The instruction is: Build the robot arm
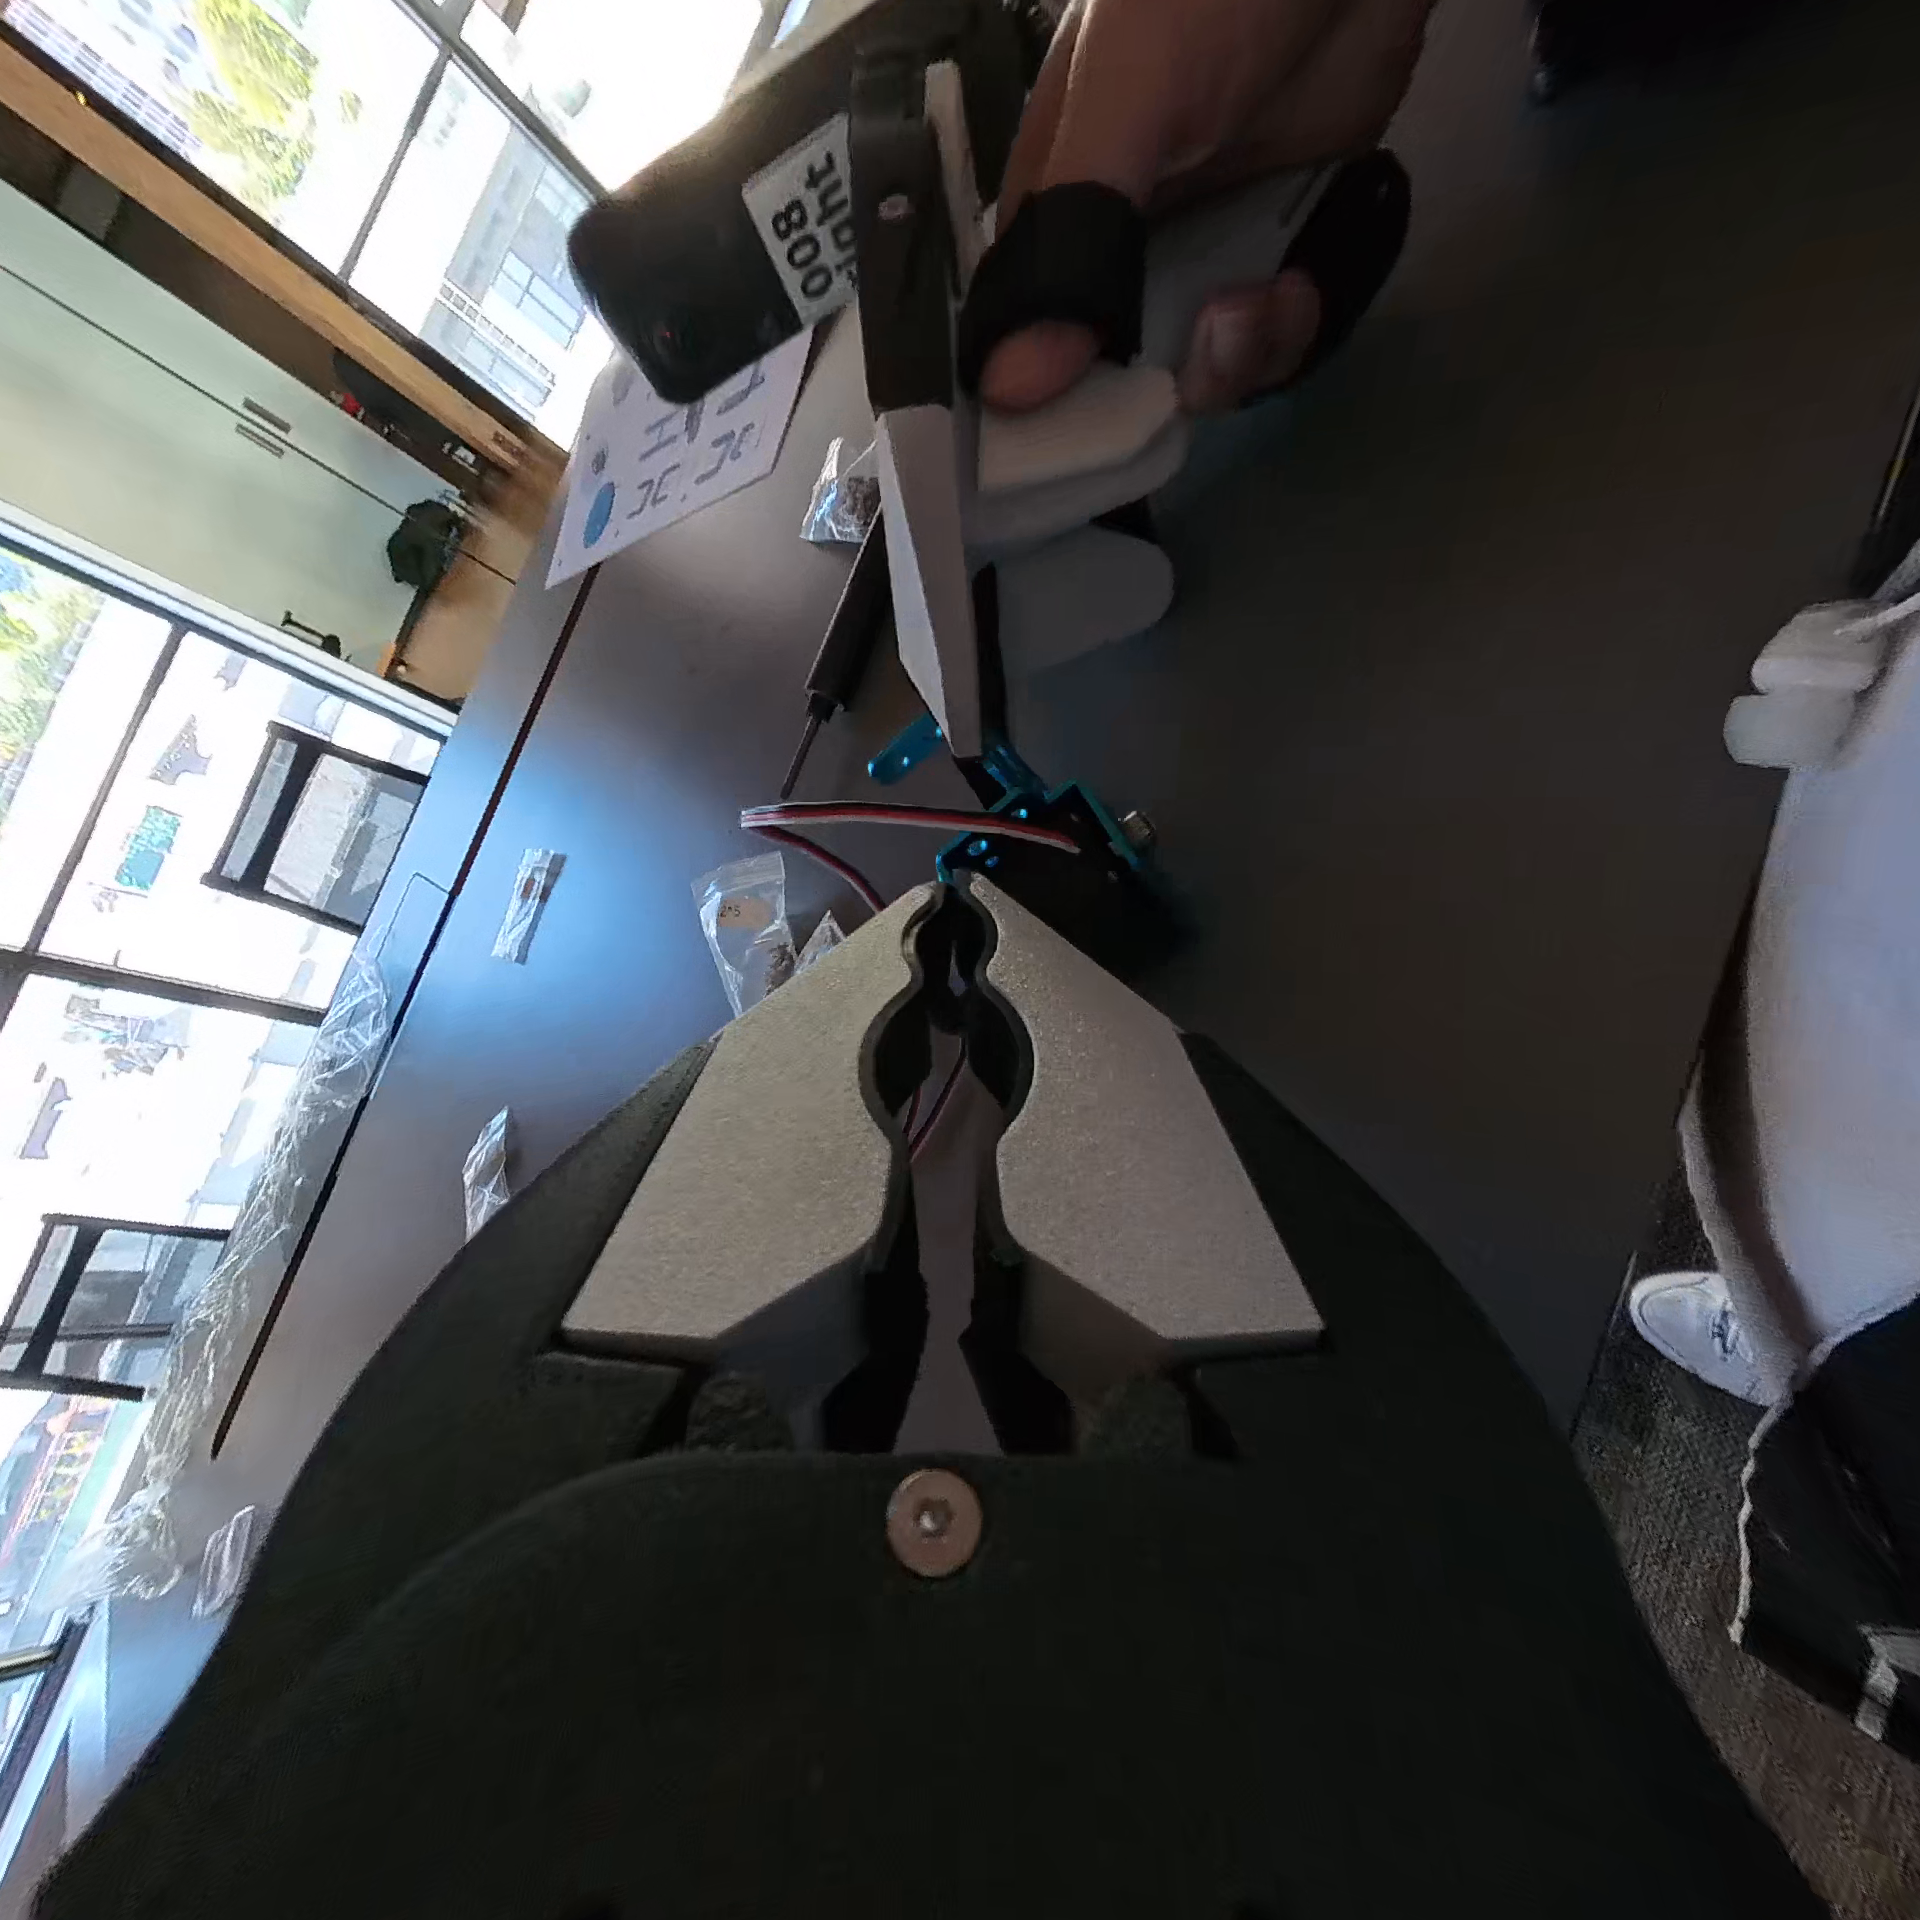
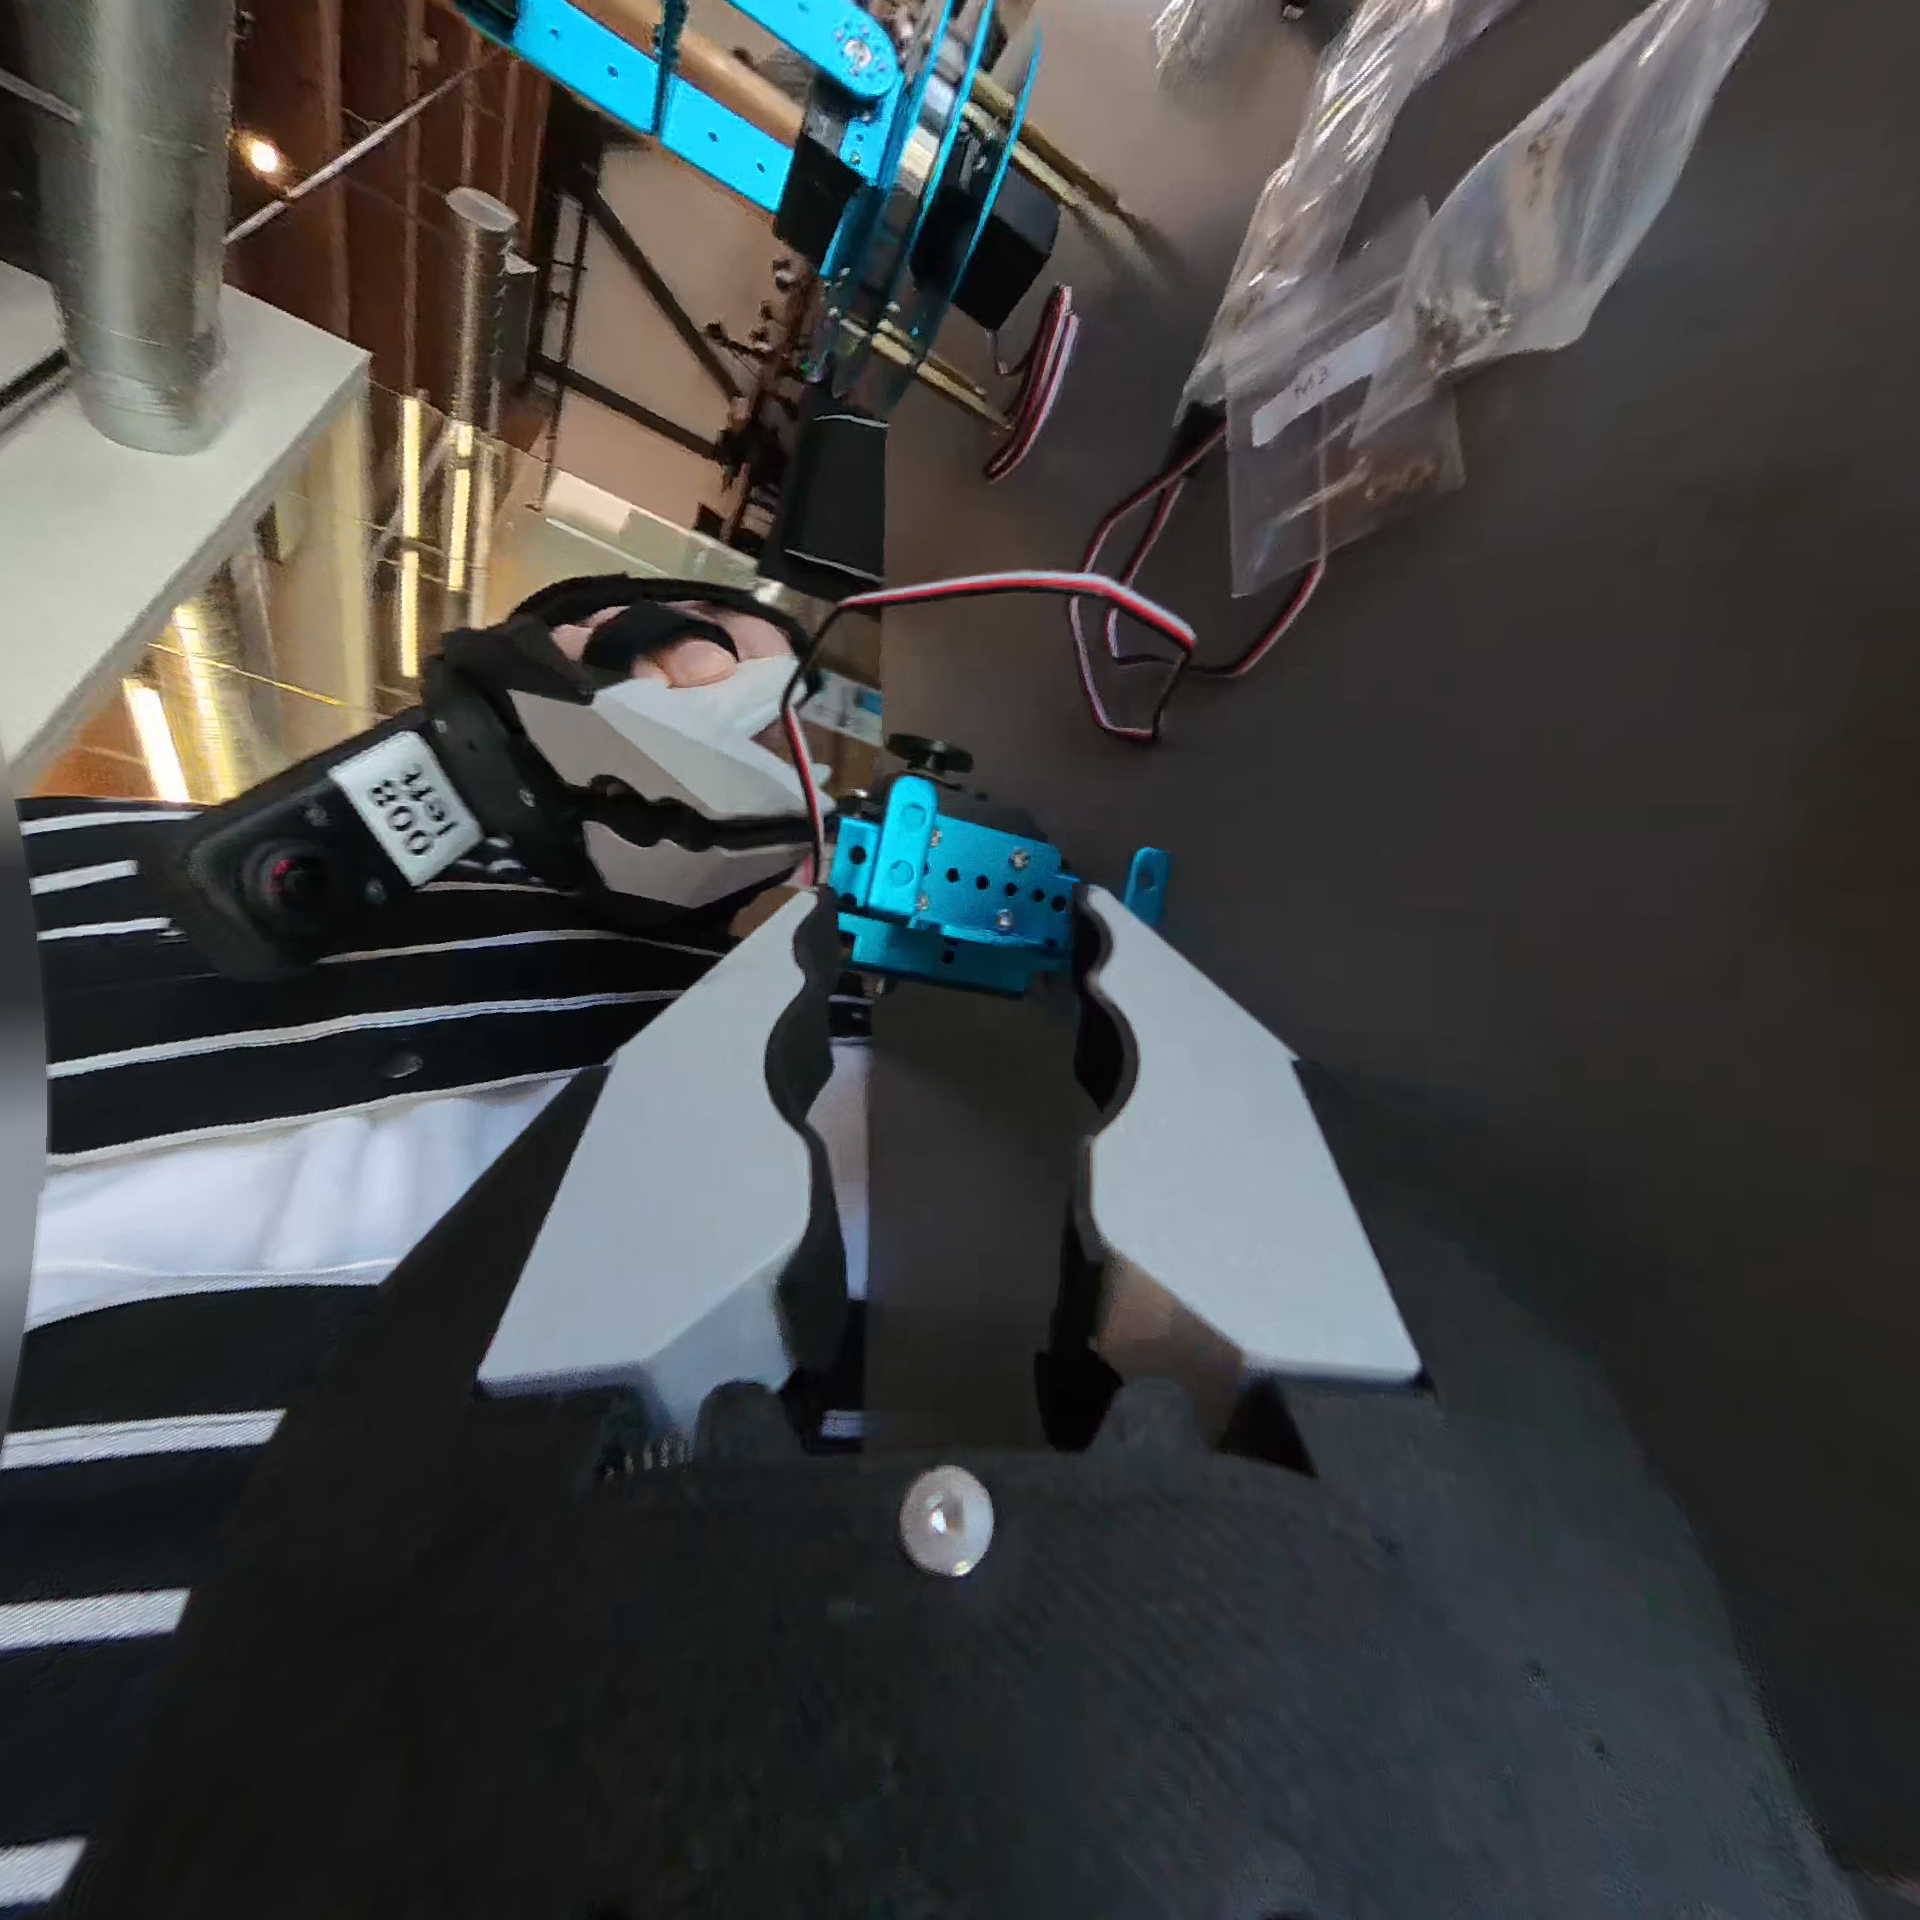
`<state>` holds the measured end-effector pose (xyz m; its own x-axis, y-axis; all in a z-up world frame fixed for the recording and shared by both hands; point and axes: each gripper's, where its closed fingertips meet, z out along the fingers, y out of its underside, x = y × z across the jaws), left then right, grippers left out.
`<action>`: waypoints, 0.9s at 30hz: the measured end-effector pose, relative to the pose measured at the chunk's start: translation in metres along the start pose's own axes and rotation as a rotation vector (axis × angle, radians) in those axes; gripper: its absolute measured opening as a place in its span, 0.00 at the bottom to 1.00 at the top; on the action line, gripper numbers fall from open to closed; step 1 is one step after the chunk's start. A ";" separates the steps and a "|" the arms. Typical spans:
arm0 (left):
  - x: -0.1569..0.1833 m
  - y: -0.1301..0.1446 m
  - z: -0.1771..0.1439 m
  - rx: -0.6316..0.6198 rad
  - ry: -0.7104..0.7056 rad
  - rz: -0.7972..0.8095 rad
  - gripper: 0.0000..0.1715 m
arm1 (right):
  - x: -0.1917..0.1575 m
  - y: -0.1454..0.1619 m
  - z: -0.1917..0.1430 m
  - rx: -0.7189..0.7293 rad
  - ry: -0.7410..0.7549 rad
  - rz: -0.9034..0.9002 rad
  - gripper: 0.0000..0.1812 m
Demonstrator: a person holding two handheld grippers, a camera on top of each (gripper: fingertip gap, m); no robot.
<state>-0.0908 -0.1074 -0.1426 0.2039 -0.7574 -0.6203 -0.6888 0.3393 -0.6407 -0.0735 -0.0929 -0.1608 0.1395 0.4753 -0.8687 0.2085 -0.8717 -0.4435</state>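
A blue metal bracket with a black servo (image 2: 951, 899) is held just above the dark table (image 2: 1558, 1039). My right gripper (image 2: 954, 925) is shut on it, one finger on each side. In the left wrist view the right gripper (image 1: 977, 758) comes down from above onto the bracket (image 1: 1023, 816). My left gripper (image 1: 956, 902) is shut at its tips right against the bracket, with the servo's red, white and black wire (image 1: 935, 1127) running between its fingers. The left gripper also shows in the right wrist view (image 2: 805, 831), where the wire (image 2: 1039, 587) loops up from it.
A black screwdriver (image 1: 836, 665), a printed sheet (image 1: 675, 457) and small bags of screws (image 1: 743, 925) lie on the table. More bags (image 2: 1351, 416), loose servo wires (image 2: 1143, 675) and a larger blue arm assembly (image 2: 831, 135) lie farther off. A person in a striped shirt (image 2: 312, 997) stands close. Both grippers' tips are close together, under 4 cm apart.
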 end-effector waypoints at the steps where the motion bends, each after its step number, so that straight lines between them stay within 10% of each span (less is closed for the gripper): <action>1: 0.001 -0.001 0.000 0.008 0.004 -0.001 0.00 | -0.001 0.002 0.001 -0.013 -0.016 0.018 0.23; 15: 0.019 -0.009 -0.013 0.124 -0.017 0.028 0.00 | -0.013 0.015 0.006 -0.166 -0.050 0.125 0.25; 20: 0.019 -0.008 -0.015 0.148 -0.028 0.044 0.00 | -0.032 0.017 0.008 -0.244 -0.194 0.164 0.04; 27: 0.014 -0.005 -0.018 0.187 -0.035 -0.035 0.00 | -0.034 0.019 0.011 -0.200 -0.107 -0.059 0.04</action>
<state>-0.0969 -0.1292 -0.1398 0.2516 -0.7520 -0.6092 -0.5403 0.4131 -0.7331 -0.0854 -0.1268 -0.1421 0.0204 0.4998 -0.8659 0.4028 -0.7968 -0.4504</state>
